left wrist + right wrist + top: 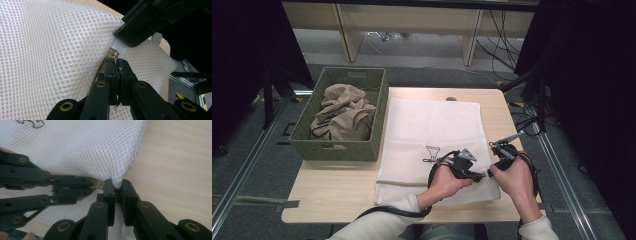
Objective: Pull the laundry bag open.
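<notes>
Green woven basket (pixel 341 145) with crumpled beige cloth (pixel 343 112) inside, on table (pixel 332 195).

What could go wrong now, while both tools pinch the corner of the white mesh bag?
1. The right tool pinches only the very corner tip of the white mesh bag; it may slip out.
2. The left tool is clamped close beside it, so the tools might collide.
3. Pulling apart could strain the mesh.
</notes>
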Demonstrator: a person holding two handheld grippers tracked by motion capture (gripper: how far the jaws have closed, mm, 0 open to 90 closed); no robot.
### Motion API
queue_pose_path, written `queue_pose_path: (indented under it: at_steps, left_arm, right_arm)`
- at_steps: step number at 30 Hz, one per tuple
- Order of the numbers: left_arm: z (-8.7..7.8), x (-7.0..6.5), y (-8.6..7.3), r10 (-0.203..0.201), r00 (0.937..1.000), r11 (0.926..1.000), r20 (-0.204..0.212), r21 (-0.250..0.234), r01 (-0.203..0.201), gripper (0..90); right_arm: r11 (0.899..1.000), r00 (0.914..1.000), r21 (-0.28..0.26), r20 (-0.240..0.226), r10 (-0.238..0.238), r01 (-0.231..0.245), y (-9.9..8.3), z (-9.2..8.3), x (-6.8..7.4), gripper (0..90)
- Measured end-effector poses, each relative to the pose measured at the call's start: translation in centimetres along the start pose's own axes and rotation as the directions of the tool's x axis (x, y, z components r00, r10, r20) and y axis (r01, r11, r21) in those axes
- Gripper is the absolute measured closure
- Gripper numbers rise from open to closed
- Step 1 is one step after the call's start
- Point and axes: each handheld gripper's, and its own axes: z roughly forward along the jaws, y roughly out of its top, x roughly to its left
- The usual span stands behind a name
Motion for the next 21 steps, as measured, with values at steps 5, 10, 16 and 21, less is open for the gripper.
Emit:
queue_pose_path:
  at_steps: [5, 10, 16, 21]
  left_arm:
    - [-0.4, 0.1, -0.1, -0.026, 0.9997, 0.9997, 0.001, 0.006, 0.026, 86.8]
    - [-0.8, 0.1, -0.2, -0.040, 0.9992, 0.9992, 0.007, 0.000, 0.040, 86.8]
    - [-1.2, 0.2, -0.1, -0.081, 0.9965, 0.9966, 0.022, -0.014, 0.081, 86.9]
    - [-1.5, 0.4, -0.2, -0.092, 0.9956, 0.9958, 0.018, -0.006, 0.092, 86.9]
  right_arm:
    - [1.000, 0.9999, 0.016, -0.010, 0.010, -0.010, -0.1, 0.3, 0.1, 84.7]
    - [1.000, 0.9998, 0.027, -0.013, 0.013, -0.013, 0.0, 0.5, 0.3, 84.7]
    - [1.000, 1.0000, 0.029, 0.002, -0.003, 0.003, -0.1, 0.7, 0.3, 84.7]
    - [0.999, 1.0000, 0.044, 0.005, 0.007, -0.007, 0.0, 1.0, 0.5, 84.9]
